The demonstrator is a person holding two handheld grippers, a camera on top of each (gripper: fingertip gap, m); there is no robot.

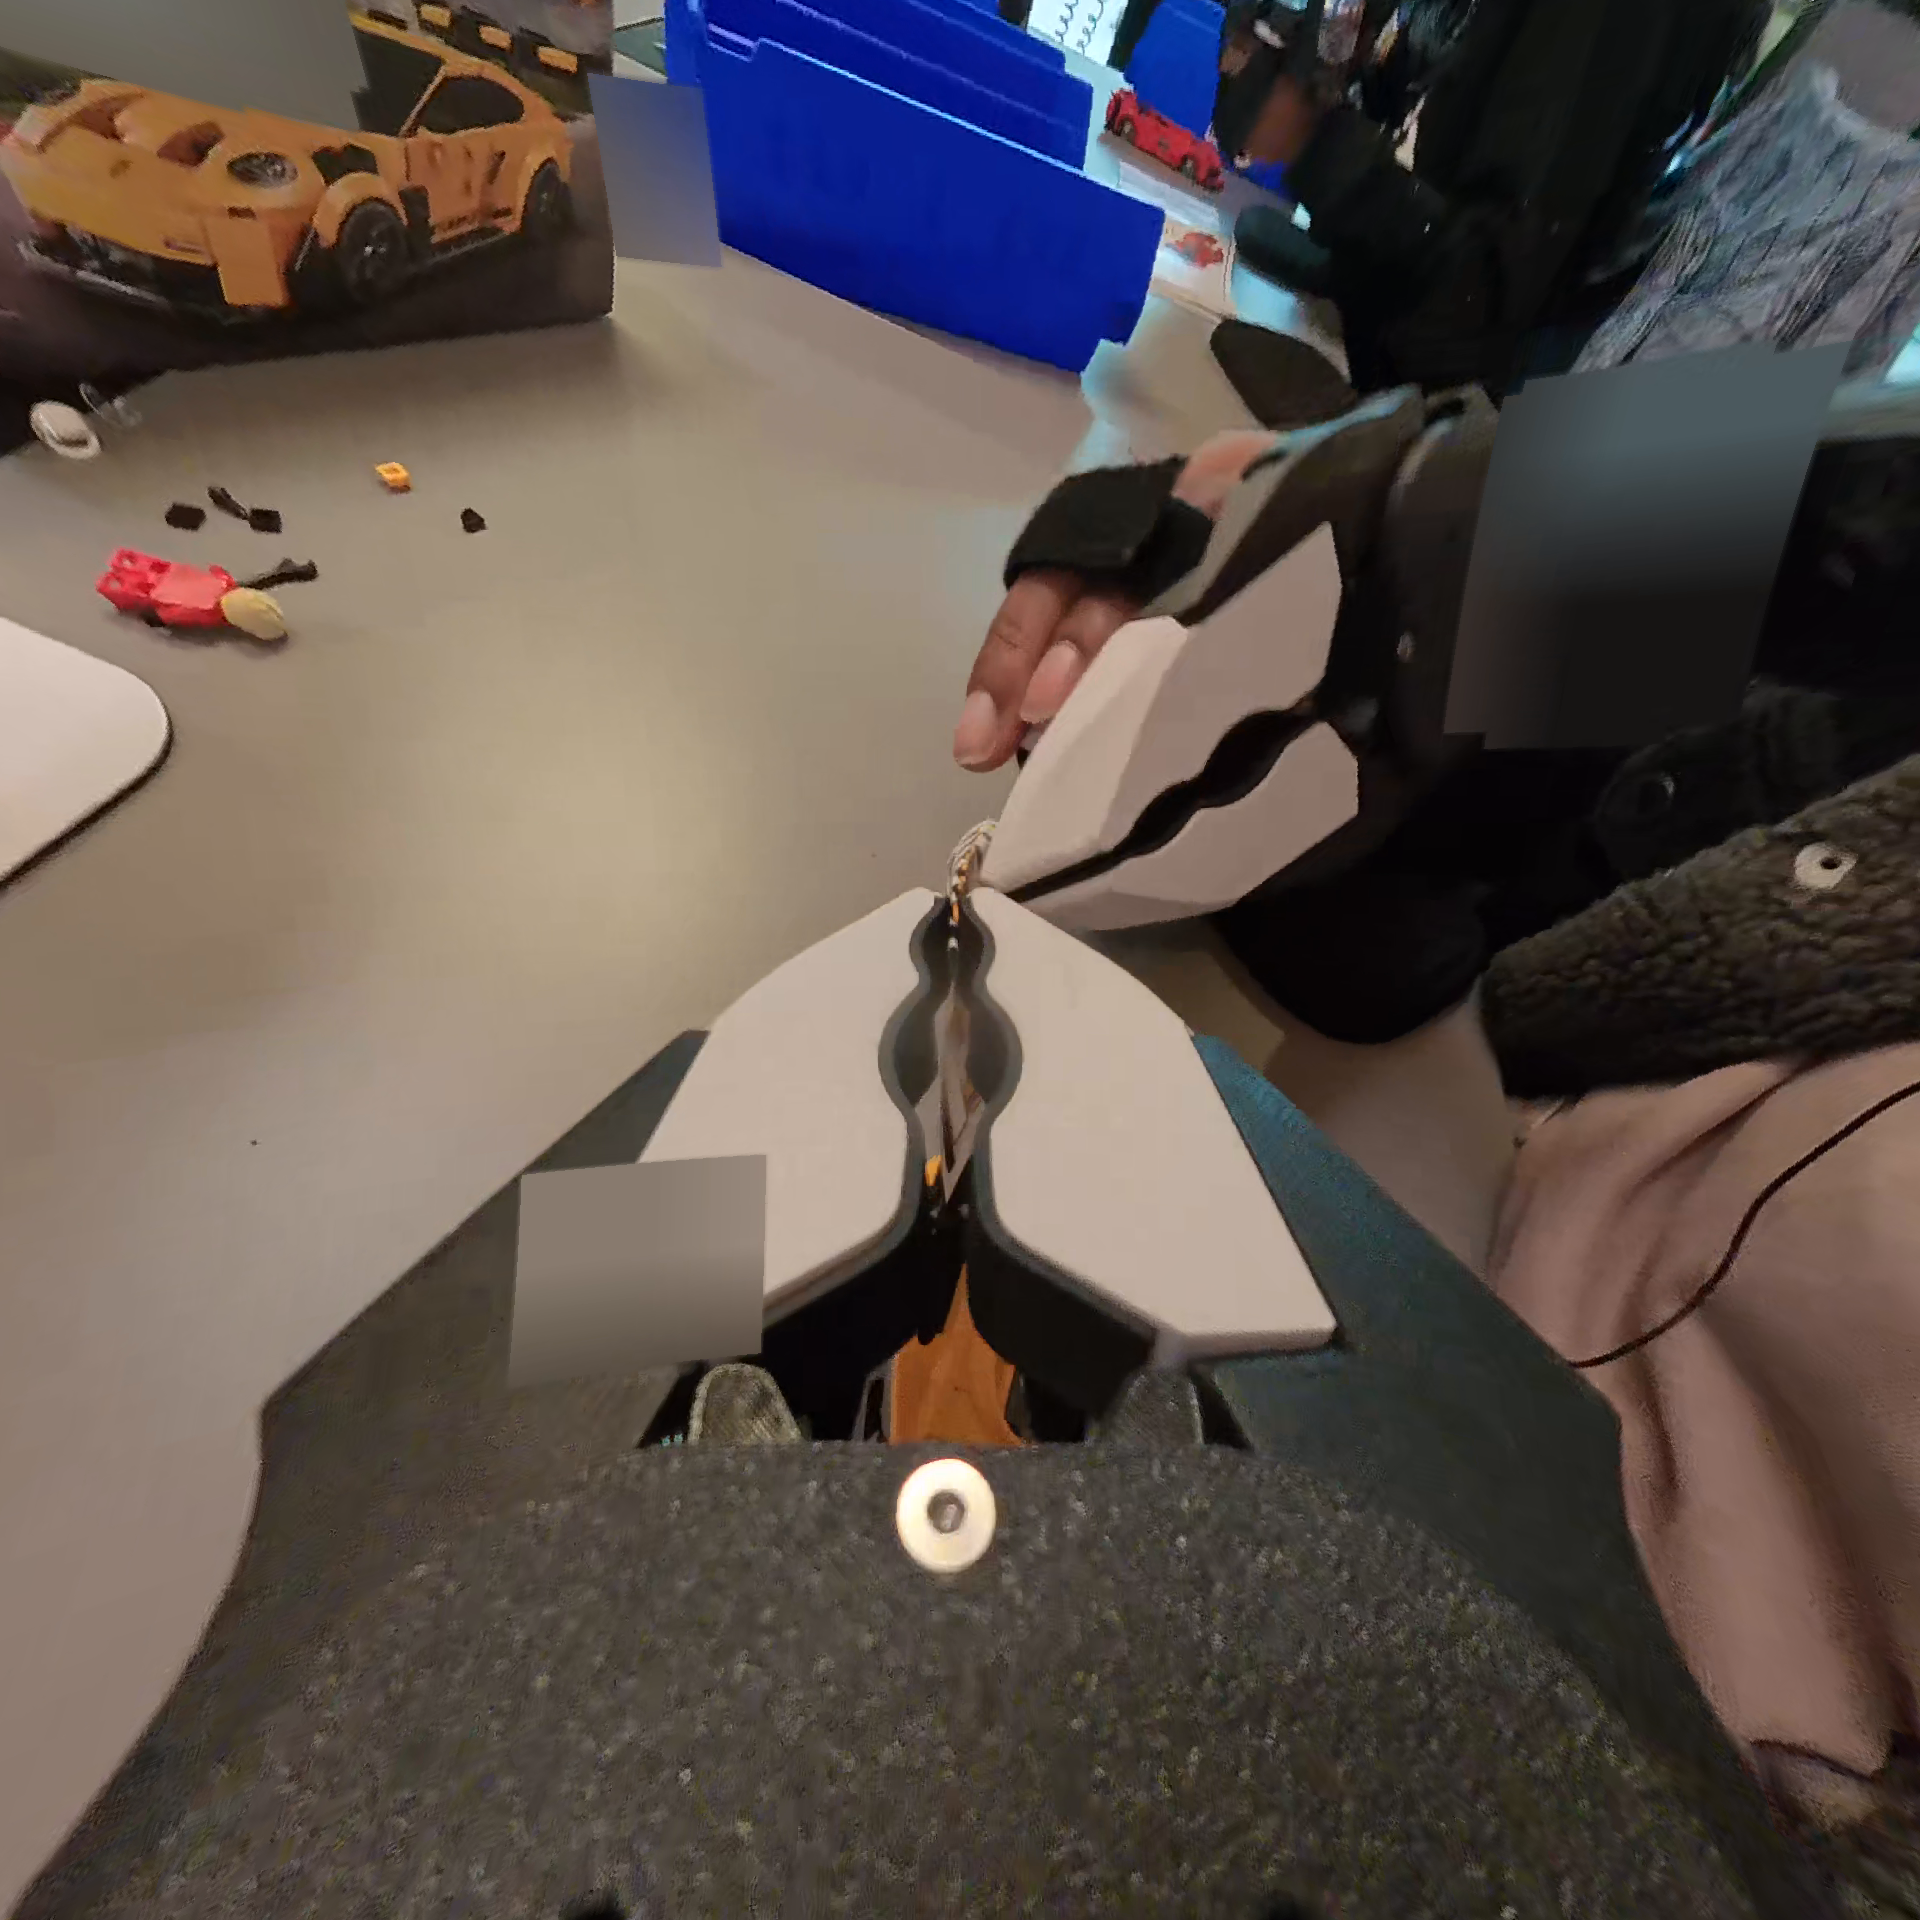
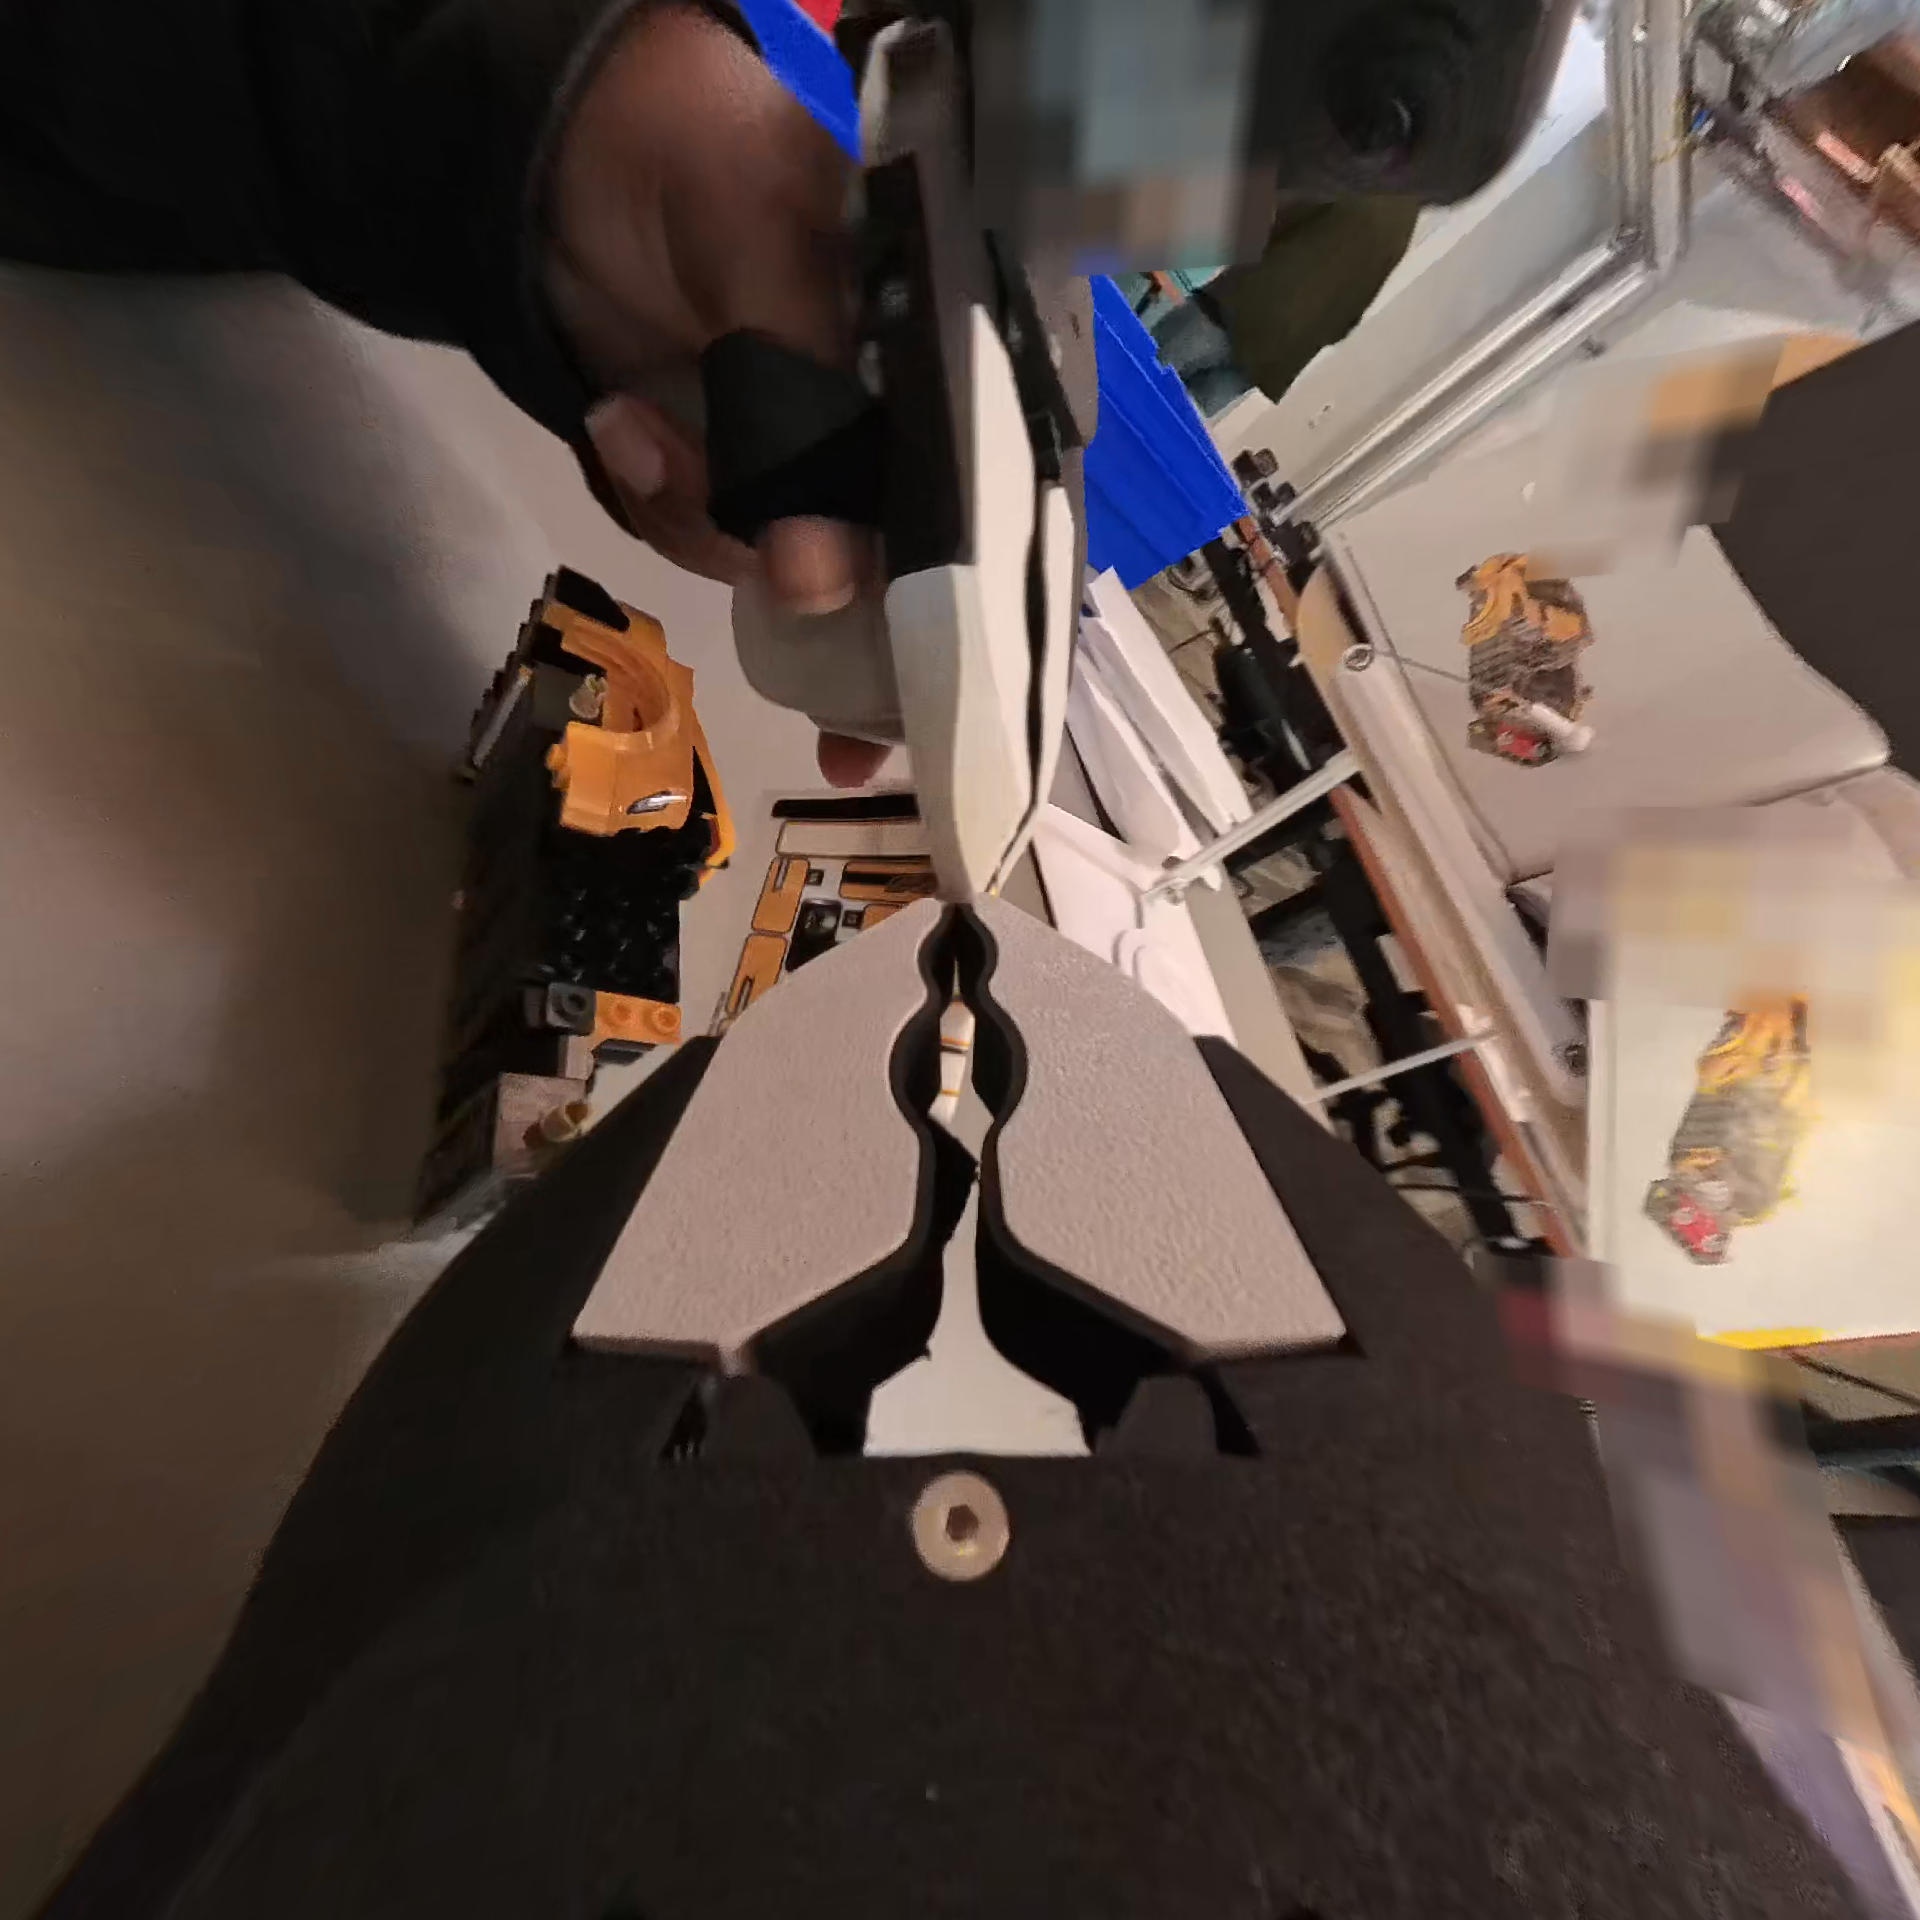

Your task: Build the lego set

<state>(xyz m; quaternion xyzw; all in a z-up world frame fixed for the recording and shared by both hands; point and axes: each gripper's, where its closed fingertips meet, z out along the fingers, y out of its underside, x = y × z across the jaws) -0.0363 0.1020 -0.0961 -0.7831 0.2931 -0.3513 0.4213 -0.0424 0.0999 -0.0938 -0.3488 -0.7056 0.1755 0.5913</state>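
My left gripper (image 1: 954,906) is shut on a thin sticker sheet (image 1: 968,862), seen edge-on between its pads, with orange, black and white print. My right gripper (image 1: 1000,871) comes in from the right with a person's hand on it and pinches the same sheet just past the left tips. In the right wrist view my right gripper (image 2: 961,916) is shut on the sheet's white, orange-striped edge. The left gripper (image 2: 982,878) meets it tip to tip from above. The sticker sheet (image 2: 821,914) spreads out to the left, above the grey table (image 2: 156,727). A part-built orange and black brick car (image 2: 608,831) lies beyond.
A box with a yellow car picture (image 1: 291,187) and blue bins (image 1: 914,208) stand at the table's back. Loose red (image 1: 177,592), black (image 1: 239,509) and orange (image 1: 393,476) bricks lie at the left, near a white pad (image 1: 62,748). Instruction pages (image 2: 1725,1132) show at the right.
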